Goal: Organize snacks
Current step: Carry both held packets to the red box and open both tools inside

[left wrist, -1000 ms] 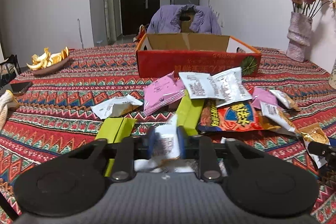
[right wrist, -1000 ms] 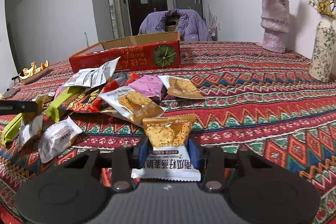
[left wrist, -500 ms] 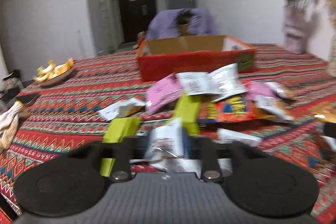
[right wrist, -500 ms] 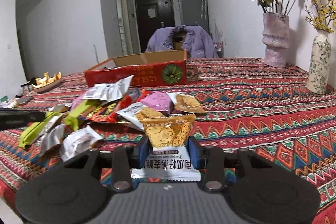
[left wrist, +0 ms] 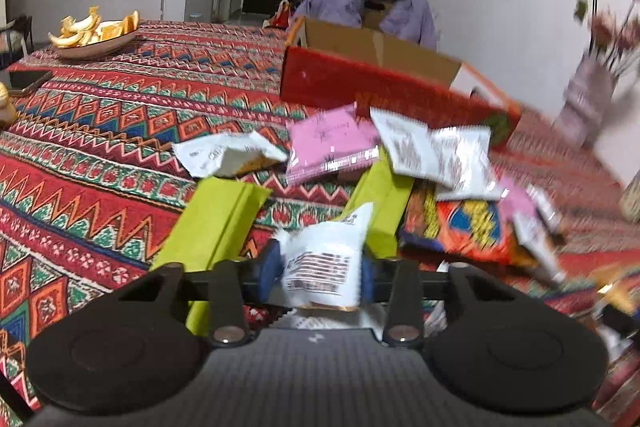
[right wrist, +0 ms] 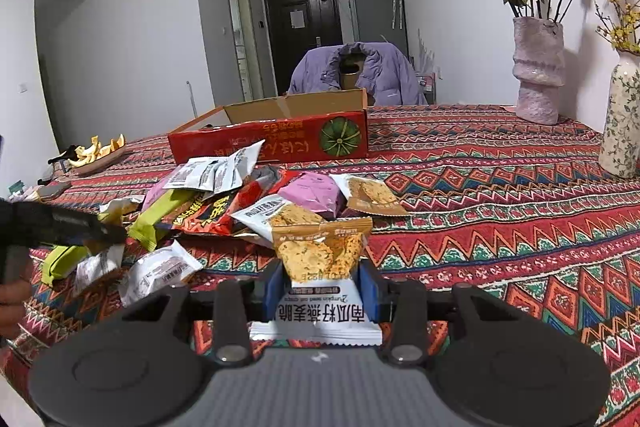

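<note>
Gripping one packet each — left gripper (left wrist: pixel 322 269) a white packet (left wrist: pixel 320 263), its jaws just closing, right gripper (right wrist: pixel 320 291) a cracker packet (right wrist: pixel 322 259) — while the snack pile (right wrist: pixel 240 199) lies beside the red box (right wrist: pixel 276 143), unsorted.

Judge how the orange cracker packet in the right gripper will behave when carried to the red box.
The orange cracker packet is probably light: it stands upright above the right gripper. Its film looks crinkly and floppy, so it may sag. The crackers inside could crack under a hard squeeze.

left gripper (left wrist: pixel 322 269): black, blue pads, silver screws | right gripper (right wrist: pixel 322 287): same, ribbed grey housing
</note>
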`<state>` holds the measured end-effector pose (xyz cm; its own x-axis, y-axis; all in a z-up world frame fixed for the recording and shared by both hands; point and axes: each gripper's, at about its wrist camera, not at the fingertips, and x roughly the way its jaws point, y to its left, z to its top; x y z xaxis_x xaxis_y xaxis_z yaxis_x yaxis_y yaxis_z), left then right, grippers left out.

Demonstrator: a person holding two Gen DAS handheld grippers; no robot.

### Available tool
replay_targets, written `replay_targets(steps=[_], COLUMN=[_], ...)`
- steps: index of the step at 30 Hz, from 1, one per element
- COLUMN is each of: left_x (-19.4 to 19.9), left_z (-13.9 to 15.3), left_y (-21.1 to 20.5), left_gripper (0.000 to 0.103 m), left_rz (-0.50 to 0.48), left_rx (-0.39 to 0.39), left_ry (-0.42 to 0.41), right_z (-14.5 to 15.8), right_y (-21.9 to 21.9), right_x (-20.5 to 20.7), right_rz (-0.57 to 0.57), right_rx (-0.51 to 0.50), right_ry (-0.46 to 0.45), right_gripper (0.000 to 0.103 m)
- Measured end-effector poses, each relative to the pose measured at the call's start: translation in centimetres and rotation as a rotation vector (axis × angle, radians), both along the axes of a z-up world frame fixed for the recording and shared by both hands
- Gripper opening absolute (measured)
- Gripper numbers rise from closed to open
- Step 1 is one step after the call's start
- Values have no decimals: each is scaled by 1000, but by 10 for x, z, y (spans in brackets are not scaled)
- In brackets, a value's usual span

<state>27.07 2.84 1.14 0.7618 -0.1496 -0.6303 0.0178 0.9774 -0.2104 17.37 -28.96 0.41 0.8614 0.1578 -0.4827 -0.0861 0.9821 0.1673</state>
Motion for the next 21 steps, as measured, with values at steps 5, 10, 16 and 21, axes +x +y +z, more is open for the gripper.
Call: replay_targets(steps=[5, 10, 16, 21], left_x=[-13, -17, -10, 40], left_z=[15, 23, 59, 110], left_y=[11, 12, 14, 18], left_gripper=[17, 14, 14, 14], left_rz=[9, 23, -31, -124], left_rx=[-48, -30, -40, -69], left_ry=[-45, -54, -104, -140], right_z=[2, 4, 32, 82], right_y=[6, 11, -1, -16], right_x=[2, 4, 28, 82], right_rz=[26, 48, 128, 179], right_rx=[6, 4, 107, 100], right_ry=[-11, -12, -25, -82], right_gripper=[39, 39, 39, 39])
